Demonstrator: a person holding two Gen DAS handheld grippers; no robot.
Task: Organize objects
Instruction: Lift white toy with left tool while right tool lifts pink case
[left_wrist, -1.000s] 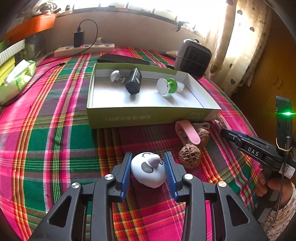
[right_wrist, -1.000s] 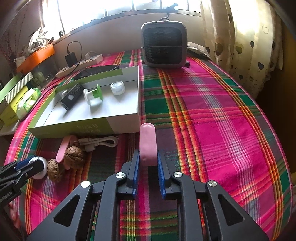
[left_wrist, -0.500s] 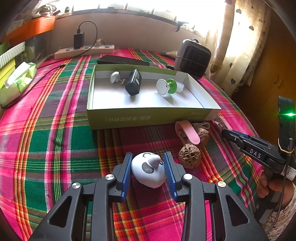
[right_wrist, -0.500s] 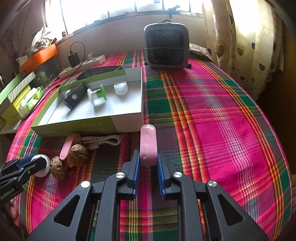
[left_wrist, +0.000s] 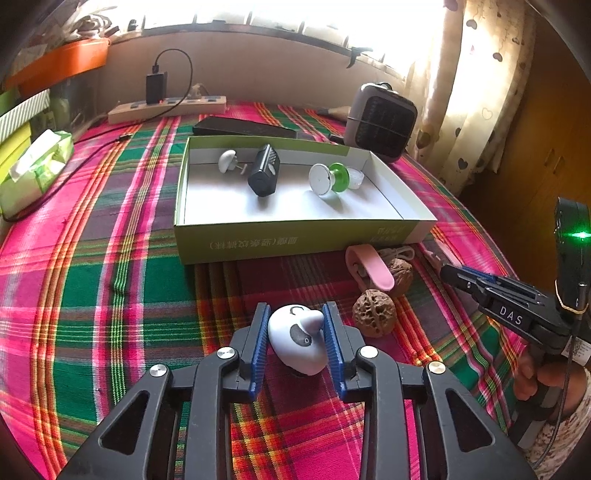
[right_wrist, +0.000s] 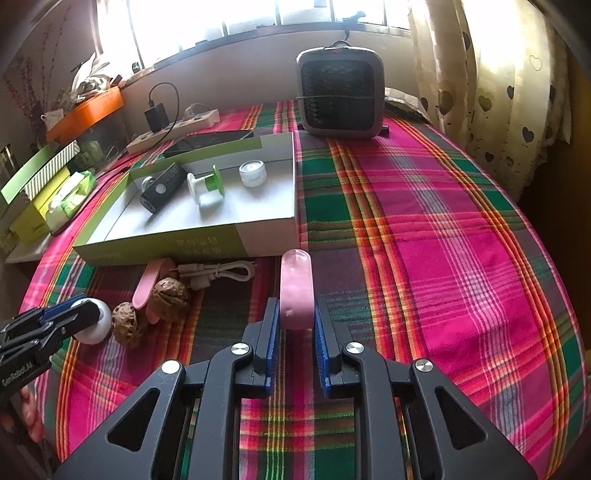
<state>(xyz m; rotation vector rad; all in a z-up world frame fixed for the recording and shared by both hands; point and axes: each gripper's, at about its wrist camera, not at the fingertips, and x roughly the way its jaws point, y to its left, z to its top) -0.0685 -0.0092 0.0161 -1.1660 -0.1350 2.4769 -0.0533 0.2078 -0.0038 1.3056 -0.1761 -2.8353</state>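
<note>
A white rounded gadget with a grey spot (left_wrist: 299, 339) lies on the plaid cloth between the blue pads of my left gripper (left_wrist: 295, 310). The jaws are closing, and both pads touch its sides. My right gripper (right_wrist: 295, 306) is shut on a pink capsule-shaped tube (right_wrist: 295, 288) that sticks out forward past the fingertips. The open green and white box (left_wrist: 295, 240) holds a black device (left_wrist: 264, 170), a green and white spool (left_wrist: 330, 178), a small white jar (right_wrist: 252, 172) and a white knob (left_wrist: 227, 160). Two walnuts (left_wrist: 373, 313), a pink clip (left_wrist: 369, 264) and a coiled cable (right_wrist: 218, 275) lie in front of the box.
A grey heater (right_wrist: 340, 99) stands behind the box at the right. A power strip with a charger (left_wrist: 166, 107) and a dark flat device (left_wrist: 243, 127) lie at the back. A tissue pack (left_wrist: 37, 166) sits at the left edge. Curtains hang on the right.
The left jaws have narrowed onto the white gadget from a wider gap. The right gripper still holds the pink tube, and neither hand has shifted noticeably.
</note>
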